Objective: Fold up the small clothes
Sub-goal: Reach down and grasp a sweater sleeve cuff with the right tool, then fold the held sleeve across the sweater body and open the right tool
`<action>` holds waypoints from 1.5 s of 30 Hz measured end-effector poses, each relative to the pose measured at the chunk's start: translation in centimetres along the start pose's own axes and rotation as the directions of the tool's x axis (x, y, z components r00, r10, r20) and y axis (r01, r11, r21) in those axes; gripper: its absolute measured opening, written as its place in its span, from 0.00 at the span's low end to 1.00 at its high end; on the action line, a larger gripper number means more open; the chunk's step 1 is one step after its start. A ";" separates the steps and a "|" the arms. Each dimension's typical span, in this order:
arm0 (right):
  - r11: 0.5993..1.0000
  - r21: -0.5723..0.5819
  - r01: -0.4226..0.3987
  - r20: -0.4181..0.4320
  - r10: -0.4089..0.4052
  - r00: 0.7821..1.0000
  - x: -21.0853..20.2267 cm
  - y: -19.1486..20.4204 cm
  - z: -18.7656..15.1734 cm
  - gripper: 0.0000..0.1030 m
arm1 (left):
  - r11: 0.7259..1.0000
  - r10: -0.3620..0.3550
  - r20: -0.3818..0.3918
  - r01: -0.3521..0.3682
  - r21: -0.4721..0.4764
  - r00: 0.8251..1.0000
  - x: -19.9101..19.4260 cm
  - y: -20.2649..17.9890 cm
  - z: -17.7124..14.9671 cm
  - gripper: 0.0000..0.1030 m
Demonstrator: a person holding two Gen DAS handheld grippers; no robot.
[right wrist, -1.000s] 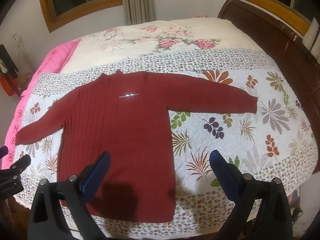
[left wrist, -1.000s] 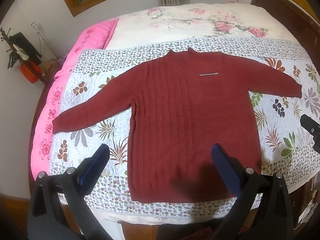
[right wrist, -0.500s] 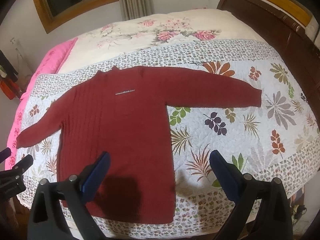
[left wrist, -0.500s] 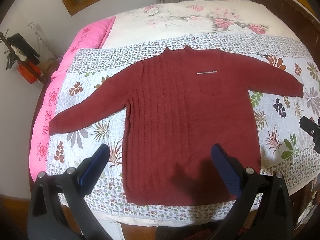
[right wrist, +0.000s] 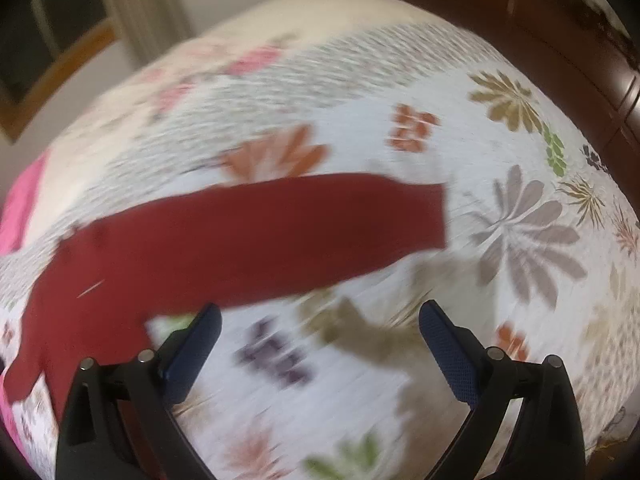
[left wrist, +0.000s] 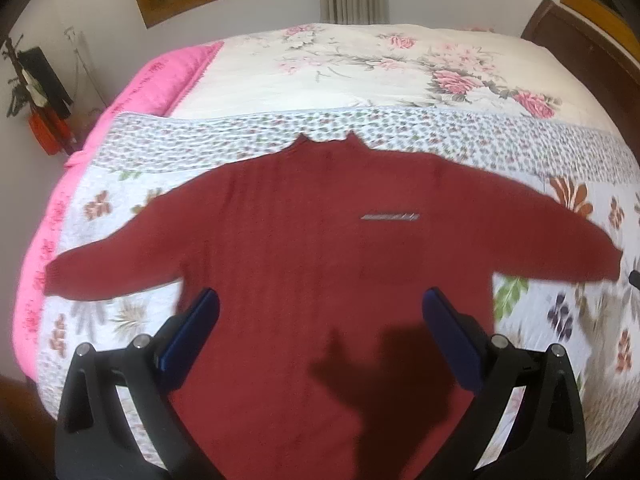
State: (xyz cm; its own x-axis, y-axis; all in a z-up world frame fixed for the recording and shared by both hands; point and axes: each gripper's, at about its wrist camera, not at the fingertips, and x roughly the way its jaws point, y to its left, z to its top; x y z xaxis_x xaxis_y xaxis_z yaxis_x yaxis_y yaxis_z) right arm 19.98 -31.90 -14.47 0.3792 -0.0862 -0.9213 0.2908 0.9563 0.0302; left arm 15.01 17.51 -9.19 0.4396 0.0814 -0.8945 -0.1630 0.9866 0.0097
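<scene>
Over the quilt's [left wrist: 168,148] near edge, spread flat, a red sweater [left wrist: 320,248], with left gripper [left wrist: 320,312] and right gripper [right wrist: 320,320] wide open, empty.

Bed [left wrist: 580,52] under floral quilt [left wrist: 240,148], bearing dark red sweater [left wrist: 320,248].
Spread flat, sleeves out sideways; cream rose-printed cover [left wrist: 360,68] and pink blanket [left wrist: 160,80] beyond.

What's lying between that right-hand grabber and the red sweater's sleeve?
Nothing but bare floral quilt, seen in the right wrist view: the right gripper, jaws open, hovers short of the sleeve.
</scene>
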 end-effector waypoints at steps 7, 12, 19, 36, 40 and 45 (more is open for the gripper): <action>0.999 0.029 0.024 -0.096 -0.021 0.995 7.8 -7.8 4.9 0.95 | 0.999 0.002 -0.018 -0.002 0.033 1.000 3.7 -4.9 2.2 0.98; 0.998 0.042 -0.042 -0.144 0.048 0.988 10.6 -10.4 6.1 0.87 | 0.997 0.029 -0.017 -0.027 0.071 0.999 4.6 -5.7 1.8 0.98; 0.991 0.110 -0.080 -0.202 0.101 0.974 13.1 -13.1 6.4 0.53 | 0.995 0.065 -0.030 -0.063 0.082 0.997 5.4 -4.5 1.2 0.98; 0.906 -0.226 -0.358 -0.127 0.336 0.933 1.6 4.9 3.2 0.06 | 0.999 0.050 -0.071 -0.051 -0.002 0.996 6.2 2.3 1.0 0.98; 0.825 -0.331 -0.458 -0.181 0.421 0.889 0.3 15.1 1.0 0.06 | 0.999 0.019 -0.098 -0.023 -0.042 0.995 6.4 5.5 0.0 0.98; 0.749 -0.398 -0.530 -0.264 0.460 0.848 1.0 25.9 -2.4 0.06 | 0.996 0.056 -0.110 -0.063 -0.060 0.992 6.5 9.4 -1.2 0.98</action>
State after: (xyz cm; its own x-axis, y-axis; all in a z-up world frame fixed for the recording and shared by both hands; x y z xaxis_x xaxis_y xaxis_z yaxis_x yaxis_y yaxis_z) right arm 25.78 -6.55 -15.49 0.2237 0.4403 -0.8695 -0.3330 0.8730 0.3564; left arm 15.28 27.14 -15.42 0.3303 0.1205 -0.9362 -0.2430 0.9692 0.0390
